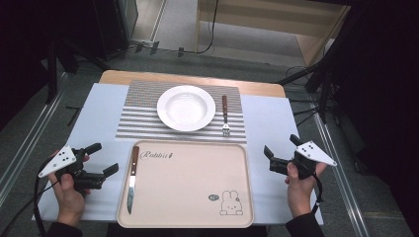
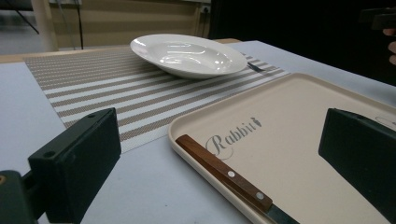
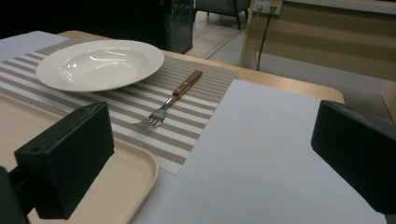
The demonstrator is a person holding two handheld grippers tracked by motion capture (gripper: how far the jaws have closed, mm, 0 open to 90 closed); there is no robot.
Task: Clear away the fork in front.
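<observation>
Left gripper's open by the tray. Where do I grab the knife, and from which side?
Grip the knife by its wooden handle, which lies flat at the far left of the tray, pointing at the placemat. Bring the left gripper from above, jaws spanning the handle's narrow width. The tray rim beside it probably blocks a low side approach.

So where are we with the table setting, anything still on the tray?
The plate and fork already sit on the striped placemat. Nothing is in hand: the left gripper and right gripper are both open beside the tray. The knife remains on the tray, probably the next item to move.
</observation>
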